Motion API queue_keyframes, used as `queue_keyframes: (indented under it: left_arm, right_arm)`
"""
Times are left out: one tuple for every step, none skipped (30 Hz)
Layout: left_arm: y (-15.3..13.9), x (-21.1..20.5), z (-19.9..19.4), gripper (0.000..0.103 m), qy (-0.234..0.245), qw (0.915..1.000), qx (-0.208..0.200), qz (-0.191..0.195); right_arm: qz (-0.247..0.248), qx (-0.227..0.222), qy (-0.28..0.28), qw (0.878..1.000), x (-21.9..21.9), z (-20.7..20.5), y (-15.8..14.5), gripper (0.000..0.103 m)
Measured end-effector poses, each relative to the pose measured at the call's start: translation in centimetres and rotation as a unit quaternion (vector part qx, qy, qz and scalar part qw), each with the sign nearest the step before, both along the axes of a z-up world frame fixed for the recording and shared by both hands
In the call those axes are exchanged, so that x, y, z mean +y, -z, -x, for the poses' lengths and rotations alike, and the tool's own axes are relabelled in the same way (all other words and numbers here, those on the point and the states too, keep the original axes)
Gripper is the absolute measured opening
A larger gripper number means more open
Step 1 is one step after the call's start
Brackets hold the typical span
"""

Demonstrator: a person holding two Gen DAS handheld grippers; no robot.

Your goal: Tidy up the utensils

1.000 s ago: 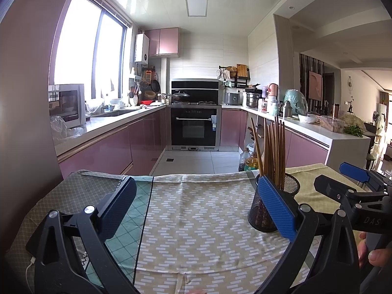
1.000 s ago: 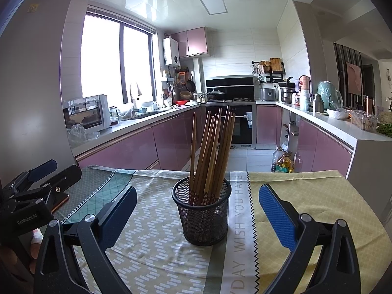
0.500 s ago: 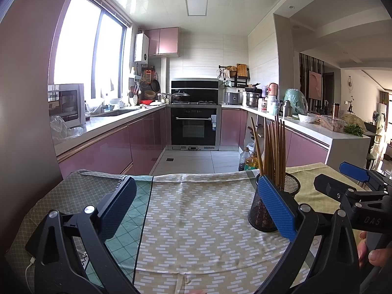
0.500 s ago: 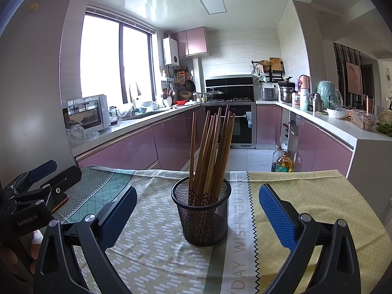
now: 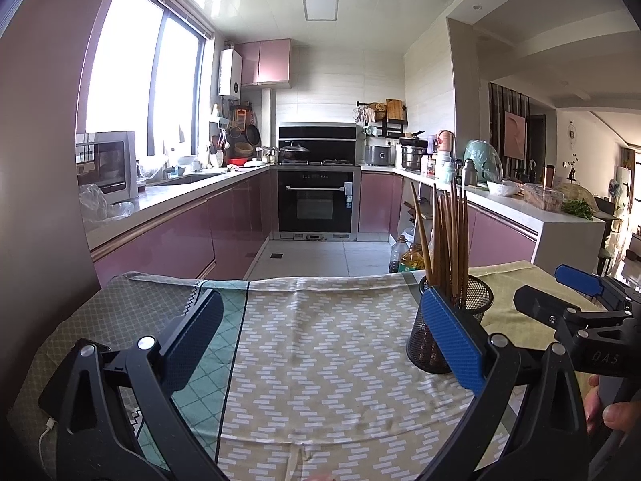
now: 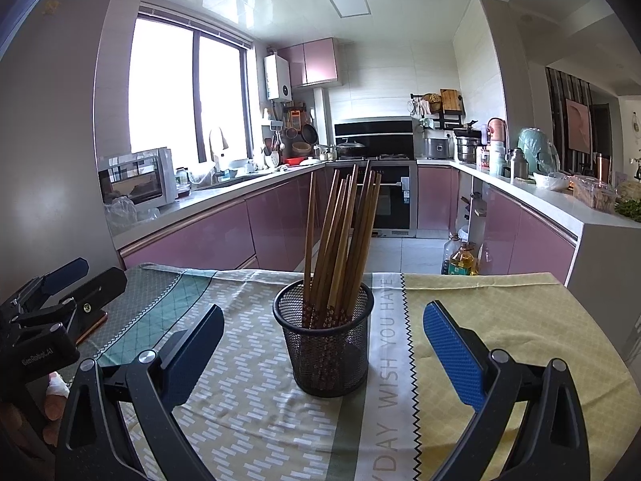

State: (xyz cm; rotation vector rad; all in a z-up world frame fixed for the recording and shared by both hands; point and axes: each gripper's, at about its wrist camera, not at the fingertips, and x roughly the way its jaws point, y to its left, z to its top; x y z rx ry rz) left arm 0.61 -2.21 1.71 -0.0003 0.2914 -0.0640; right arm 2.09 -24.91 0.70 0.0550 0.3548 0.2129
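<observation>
Change vs earlier frames: nothing visible has moved, both tools and the holder sit where they were.
Right tool (image 6: 323, 344): jaws spread wide, gripping nothing, hovering low over the desk and aimed straight at the mesh holder (image 6: 323, 342).
Mesh holder: black wire cup, upright on the tablecloth (image 6: 248, 421), centred between the right tool's fingers but apart from both pads.
Chopsticks (image 6: 340, 240): brown wooden bundle standing in the holder, tops fanned and leaning slightly right.
Left tool (image 5: 320, 340): jaws spread wide, empty, over the patterned cloth; the holder sits to its right, partly hidden behind its right blue pad (image 5: 452, 340).
Cross views: each tool shows at the edge of the other's camera, the two well apart.
Desk: covered by a cloth in green, beige and yellow panels, with a printed text strip just right of the holder.
Beyond: kitchen with pink cabinets (image 6: 192, 240), black oven (image 5: 316, 200), window (image 6: 188, 92) on the left.
</observation>
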Motion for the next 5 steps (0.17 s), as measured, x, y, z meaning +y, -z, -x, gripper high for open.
queue_keyframes:
  left_arm:
    - [0.2, 0.2, -0.3, 0.098, 0.001, 1.0000, 0.010, 0.001]
    - [0.5, 0.4, -0.6, 0.098, -0.003, 0.9998, 0.019, 0.000]
    - [0.7, 0.5, -0.9, 0.098, -0.007, 0.9996, 0.027, -0.003]
    - [1.0, 0.9, -1.3, 0.098, -0.009, 0.9993, 0.037, -0.005]
    - [1.4, 1.3, -1.7, 0.098, -0.013, 0.9988, 0.048, -0.005]
  right_arm:
    - [0.000, 0.010, 0.006, 1.000, -0.7, -0.3, 0.3, 0.097]
    - [0.005, 0.023, 0.019, 1.000, -1.5, -0.9, 0.7, 0.097]
    - [0.009, 0.034, 0.030, 0.999, -2.4, -1.4, 1.1, 0.097]
    - [0.017, 0.053, 0.046, 0.997, -3.6, -2.2, 1.8, 0.097]
    - [0.029, 0.079, 0.061, 0.995, -4.8, -3.3, 2.5, 0.097]
